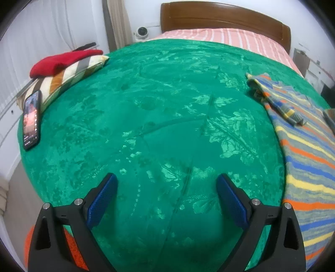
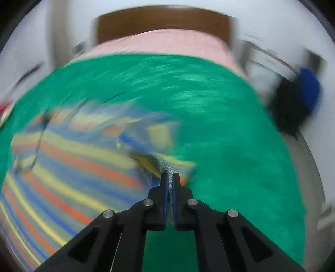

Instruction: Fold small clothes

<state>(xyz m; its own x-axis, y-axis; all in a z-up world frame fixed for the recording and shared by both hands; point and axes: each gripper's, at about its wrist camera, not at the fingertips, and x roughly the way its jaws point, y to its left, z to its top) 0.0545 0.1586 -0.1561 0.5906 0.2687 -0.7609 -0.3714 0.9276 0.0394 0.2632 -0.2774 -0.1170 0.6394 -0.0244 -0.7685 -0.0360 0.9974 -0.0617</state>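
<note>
A striped knit garment (image 1: 307, 159) in grey, blue, yellow and orange lies on the green blanket (image 1: 159, 108) at the right of the left wrist view. My left gripper (image 1: 166, 180) is open and empty above the blanket, left of the garment. In the right wrist view the image is motion-blurred. My right gripper (image 2: 170, 175) is shut on a bunched grey edge of the striped garment (image 2: 69, 159), which spreads to the left below it.
A phone (image 1: 31, 120) with a lit screen leans against a striped pillow (image 1: 69, 77) with a red cloth (image 1: 60, 61) on it at the left edge. The wooden headboard (image 1: 226, 18) and pink striped sheet (image 1: 230, 37) are at the far end.
</note>
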